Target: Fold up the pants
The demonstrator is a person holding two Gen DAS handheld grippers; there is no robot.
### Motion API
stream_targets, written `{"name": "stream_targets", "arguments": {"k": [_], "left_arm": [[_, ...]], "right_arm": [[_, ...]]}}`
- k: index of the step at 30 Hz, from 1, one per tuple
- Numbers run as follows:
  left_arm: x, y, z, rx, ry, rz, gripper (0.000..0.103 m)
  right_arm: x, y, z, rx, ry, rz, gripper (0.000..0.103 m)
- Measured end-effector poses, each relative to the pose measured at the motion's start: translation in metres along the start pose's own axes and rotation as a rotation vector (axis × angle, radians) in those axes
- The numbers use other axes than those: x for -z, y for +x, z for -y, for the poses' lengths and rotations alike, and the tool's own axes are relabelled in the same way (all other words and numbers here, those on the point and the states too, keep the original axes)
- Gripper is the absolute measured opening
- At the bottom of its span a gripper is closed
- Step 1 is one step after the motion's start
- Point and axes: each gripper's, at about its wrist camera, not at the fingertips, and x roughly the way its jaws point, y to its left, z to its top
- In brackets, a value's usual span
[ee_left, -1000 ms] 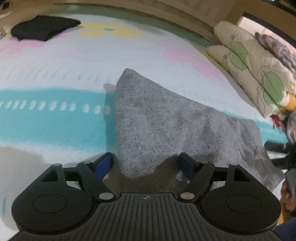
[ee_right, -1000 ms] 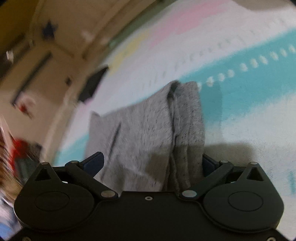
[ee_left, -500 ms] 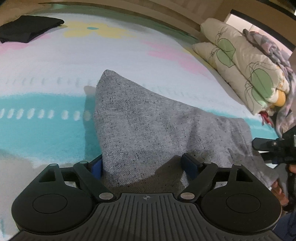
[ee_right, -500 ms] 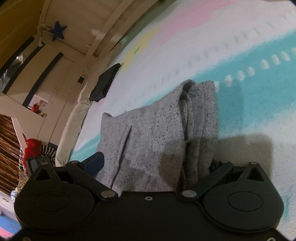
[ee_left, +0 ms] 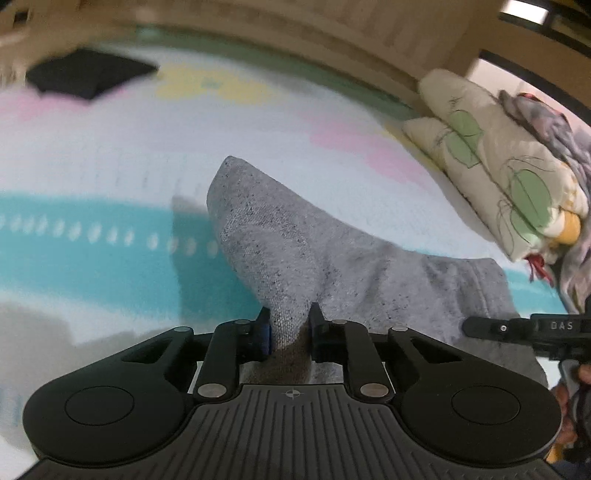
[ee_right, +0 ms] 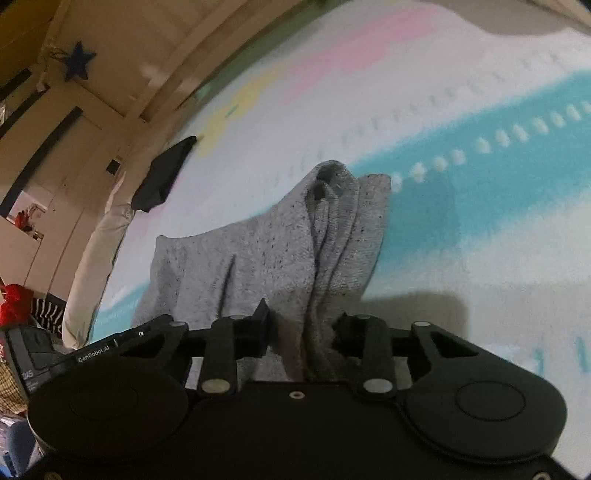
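Note:
The grey speckled pants (ee_left: pixel 332 258) lie on a bed with a white, teal and pink cover (ee_left: pixel 110 155). My left gripper (ee_left: pixel 289 332) is shut on the near edge of the pants, the cloth bunched between its blue pads. My right gripper (ee_right: pixel 301 332) is shut on another part of the near edge, where the pants (ee_right: pixel 280 251) gather into folds. The right gripper (ee_left: pixel 517 326) also shows at the right edge of the left wrist view. The far end of the pants is raised into a point.
A folded black garment (ee_left: pixel 85 74) lies at the far left of the bed and also shows in the right wrist view (ee_right: pixel 162 173). Leaf-print pillows (ee_left: pixel 498 155) are stacked at the right. A wooden bed frame (ee_left: pixel 295 22) runs along the far side.
Both grippers were open around the pants' near edge and have closed on the cloth. The fabric is now bunched and pulled up between the pads.

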Motion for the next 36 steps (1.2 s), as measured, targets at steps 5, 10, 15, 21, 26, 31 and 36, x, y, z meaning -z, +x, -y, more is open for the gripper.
{"name": "stream_targets", "arguments": {"k": [5,10,15,21,26,31,36], "left_arm": [[-0.022,-0.024,0.002,0.001,0.007,0.067,0.016],[-0.074,-0.023,-0.016,-0.020,-0.037,0.131,0.016],[-0.137,0.009,-0.037,-0.072,-0.038,0.156,0.017],[-0.158,0.075,-0.069,-0.146,-0.043,0.085,0.020],[-0.137,0.123,-0.103,-0.276,-0.083,-0.020,0.032],[-0.134,0.109,-0.102,-0.284,-0.099,0.031,0.031],[-0.157,0.061,-0.066,-0.407,-0.001,0.146,0.031]], "right_arm": [[-0.010,-0.018,-0.032,-0.022,-0.059,0.027,0.039],[-0.052,-0.007,-0.063,-0.081,-0.062,0.049,0.039],[-0.113,0.039,-0.100,-0.075,-0.122,0.049,0.039],[-0.151,0.108,-0.101,-0.034,-0.135,0.001,0.041],[-0.147,0.162,-0.080,0.164,-0.157,-0.054,0.058],[-0.140,0.162,-0.064,0.226,-0.149,-0.030,0.076],[-0.144,0.121,-0.099,0.317,-0.247,0.064,0.088]]}}
